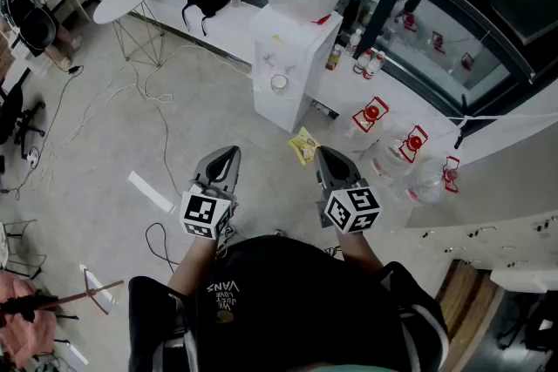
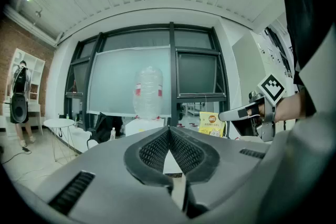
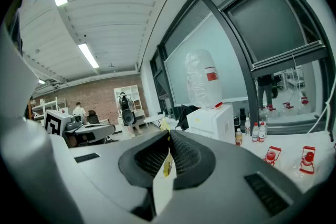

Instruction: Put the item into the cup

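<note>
My right gripper is shut on a small yellow packet, which sticks out to the left of its tip above the floor. In the right gripper view the yellow packet shows as a thin strip pinched between the closed jaws of the right gripper. The left gripper view catches the packet face on, at the tip of the right gripper. My left gripper is shut with nothing in it, beside the right one. A small round cup sits on the white water dispenser ahead.
Large water jugs with red labels stand on the floor at the right, by a low white ledge with small bottles. Cables trail over the floor at the left. A round white table stands far left.
</note>
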A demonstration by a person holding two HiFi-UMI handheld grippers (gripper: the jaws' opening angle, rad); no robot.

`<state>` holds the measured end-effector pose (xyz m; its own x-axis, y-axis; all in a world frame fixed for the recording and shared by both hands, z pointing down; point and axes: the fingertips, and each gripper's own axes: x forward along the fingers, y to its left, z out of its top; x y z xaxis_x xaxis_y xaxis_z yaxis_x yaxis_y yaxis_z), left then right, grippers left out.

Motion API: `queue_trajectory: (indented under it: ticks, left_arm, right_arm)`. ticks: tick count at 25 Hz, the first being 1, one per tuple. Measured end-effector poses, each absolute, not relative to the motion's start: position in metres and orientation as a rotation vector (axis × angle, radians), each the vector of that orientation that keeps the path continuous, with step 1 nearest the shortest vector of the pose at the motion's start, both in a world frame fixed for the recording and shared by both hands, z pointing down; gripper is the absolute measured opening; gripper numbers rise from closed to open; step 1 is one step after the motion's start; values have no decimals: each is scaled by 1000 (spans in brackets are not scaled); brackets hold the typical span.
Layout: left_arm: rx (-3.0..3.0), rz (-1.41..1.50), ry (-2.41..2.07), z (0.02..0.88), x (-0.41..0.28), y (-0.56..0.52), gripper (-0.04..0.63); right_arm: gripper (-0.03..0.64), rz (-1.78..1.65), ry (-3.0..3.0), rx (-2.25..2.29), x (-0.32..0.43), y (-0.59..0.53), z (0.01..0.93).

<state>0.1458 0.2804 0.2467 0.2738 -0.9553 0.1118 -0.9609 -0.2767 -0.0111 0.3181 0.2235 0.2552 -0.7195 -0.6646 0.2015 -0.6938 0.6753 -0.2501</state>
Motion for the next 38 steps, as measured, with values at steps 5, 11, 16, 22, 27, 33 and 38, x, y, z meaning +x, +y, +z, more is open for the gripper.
queue_trajectory:
  ticks: [5, 11, 16, 22, 27, 33, 38]
  left_arm:
    - [2476, 147, -1847, 248, 148, 272, 18]
    - [2500, 174, -1766, 265, 144, 243, 25]
    - [2516, 171, -1663, 285, 117, 207, 63]
    - [2571, 199, -1513, 298, 66, 155, 130]
    - [2644, 212, -1384, 296, 25, 112, 133]
    - [2727, 238, -1195, 305, -9, 78, 172]
    - [2782, 253, -1079, 313, -31, 59, 200]
  right_arm:
    - [48, 510, -2810, 1138, 317, 215, 257]
    - [48, 540, -2784, 1162, 307, 191, 270]
    - [48, 557, -2739, 1235, 280, 161, 279]
    - [48, 580, -2666, 1386, 236, 118, 280]
    - [48, 604, -2611, 1506, 193, 91, 280]
    - [48, 629, -2535, 1649, 153, 70, 287]
    - [48, 638, -2481, 1729, 127, 61, 295]
